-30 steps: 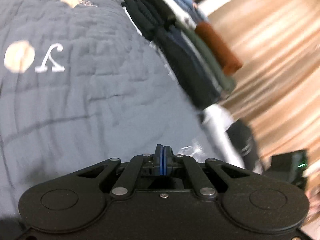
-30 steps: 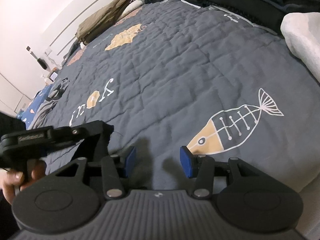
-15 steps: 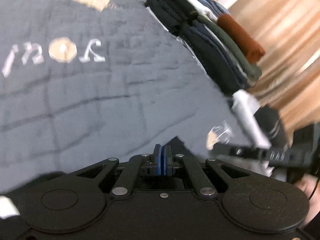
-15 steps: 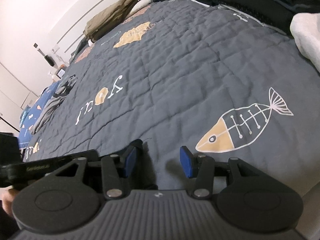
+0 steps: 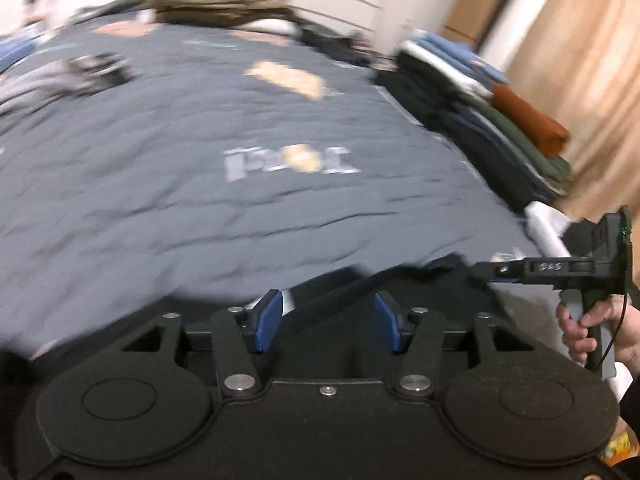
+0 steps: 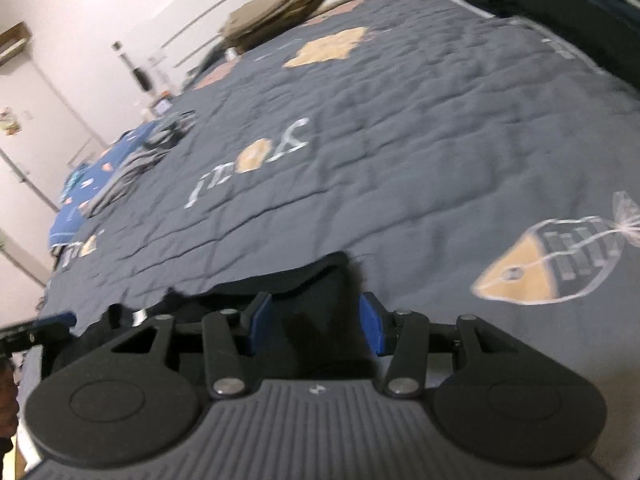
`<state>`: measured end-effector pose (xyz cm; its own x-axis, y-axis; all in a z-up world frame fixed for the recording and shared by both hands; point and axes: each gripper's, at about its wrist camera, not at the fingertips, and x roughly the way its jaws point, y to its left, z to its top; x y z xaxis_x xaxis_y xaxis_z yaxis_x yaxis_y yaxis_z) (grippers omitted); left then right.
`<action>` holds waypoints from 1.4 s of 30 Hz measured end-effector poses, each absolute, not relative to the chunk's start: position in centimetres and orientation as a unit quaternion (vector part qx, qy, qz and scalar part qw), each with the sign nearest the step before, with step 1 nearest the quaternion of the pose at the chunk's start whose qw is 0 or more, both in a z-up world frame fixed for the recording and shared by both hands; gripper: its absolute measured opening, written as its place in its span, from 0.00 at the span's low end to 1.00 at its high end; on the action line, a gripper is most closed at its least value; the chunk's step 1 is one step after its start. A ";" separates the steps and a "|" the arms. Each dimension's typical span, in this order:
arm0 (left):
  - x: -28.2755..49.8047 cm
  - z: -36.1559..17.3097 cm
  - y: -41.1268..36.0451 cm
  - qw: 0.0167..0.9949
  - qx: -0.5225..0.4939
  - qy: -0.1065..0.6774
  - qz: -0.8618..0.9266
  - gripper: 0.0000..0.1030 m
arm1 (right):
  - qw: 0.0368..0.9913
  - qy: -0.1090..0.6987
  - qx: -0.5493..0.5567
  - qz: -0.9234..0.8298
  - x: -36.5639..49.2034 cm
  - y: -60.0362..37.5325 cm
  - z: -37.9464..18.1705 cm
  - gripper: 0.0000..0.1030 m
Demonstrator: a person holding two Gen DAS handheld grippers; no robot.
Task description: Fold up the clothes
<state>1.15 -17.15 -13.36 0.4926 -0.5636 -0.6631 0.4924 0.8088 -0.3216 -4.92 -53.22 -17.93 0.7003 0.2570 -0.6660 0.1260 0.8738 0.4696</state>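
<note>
A dark garment (image 5: pixel 400 276) lies bunched along the near edge of the grey quilted bed (image 5: pixel 200 200). My left gripper (image 5: pixel 327 320) hovers over it with its jaws opening. A fold of the dark cloth runs between the blue pads (image 5: pixel 268 320), which do not press on it. In the right wrist view the same dark garment (image 6: pixel 304 280) sits under my right gripper (image 6: pixel 315 322), which stands open above it. A hand holds the right gripper (image 5: pixel 494 270) just right of the left one. The left gripper (image 6: pixel 40 326) shows at the far left edge of the right wrist view.
A row of folded clothes (image 5: pixel 500 120) lines the bed's right side, with a white cloth (image 5: pixel 544 224) at its near end. An olive coat (image 5: pixel 216 0) lies at the far end and a crumpled grey garment (image 5: pixel 60 76) at the left. A curtain (image 5: pixel 580 60) hangs at the right.
The left gripper swung round to face along the bed and its jaws went from shut to partly open. A dark garment now shows under both grippers. The right gripper shifted slightly.
</note>
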 end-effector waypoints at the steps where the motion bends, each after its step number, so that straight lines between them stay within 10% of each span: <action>1: 0.7 -13.5 -15.5 0.867 -0.053 0.402 -0.291 0.49 | 0.889 0.385 0.246 0.038 -4.7 -52.7 -18.1 0.46; 30: 1.2 -15.6 -2.8 0.921 -0.018 0.377 -0.098 0.56 | 0.902 0.356 0.245 -0.001 -3.2 -51.8 -16.8 0.46; 35: 2.2 -16.3 -1.9 0.911 -0.070 0.390 -0.112 0.18 | 0.902 0.376 0.213 0.013 -4.2 -51.9 -15.2 0.46; 42: 2.4 -16.4 -1.6 0.908 -0.094 0.392 -0.114 0.15 | 0.901 0.386 0.197 -0.007 -4.3 -52.7 -15.9 0.47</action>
